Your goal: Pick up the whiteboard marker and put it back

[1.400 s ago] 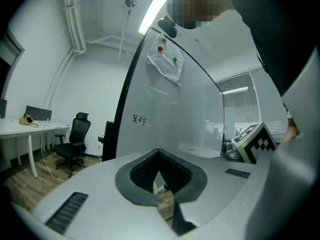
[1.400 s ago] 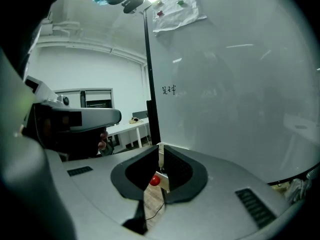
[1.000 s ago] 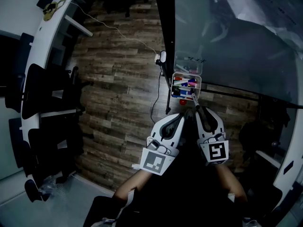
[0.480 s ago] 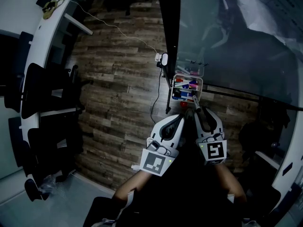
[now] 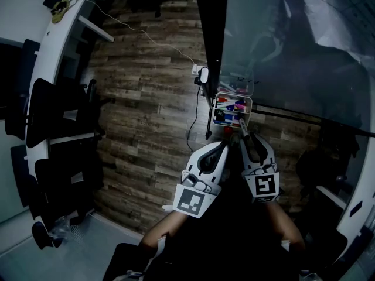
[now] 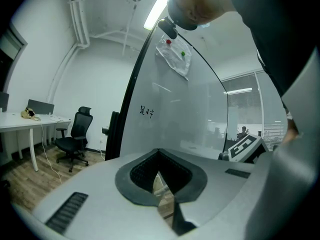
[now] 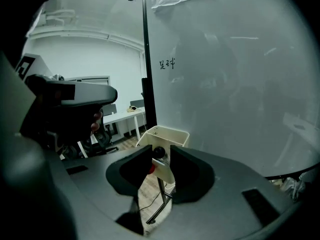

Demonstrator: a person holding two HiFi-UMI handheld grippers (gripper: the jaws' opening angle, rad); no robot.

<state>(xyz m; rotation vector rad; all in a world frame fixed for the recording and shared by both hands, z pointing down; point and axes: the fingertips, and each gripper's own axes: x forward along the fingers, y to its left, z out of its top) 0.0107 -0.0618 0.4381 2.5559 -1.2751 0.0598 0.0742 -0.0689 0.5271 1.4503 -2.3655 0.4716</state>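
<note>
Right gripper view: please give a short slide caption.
Right gripper holds the whiteboard marker in its jaws, facing the cream tray by the whiteboard.

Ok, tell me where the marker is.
Head view, right of centre: the marker is clamped in the right gripper, its tip at the near edge of the tray under the whiteboard.
</note>
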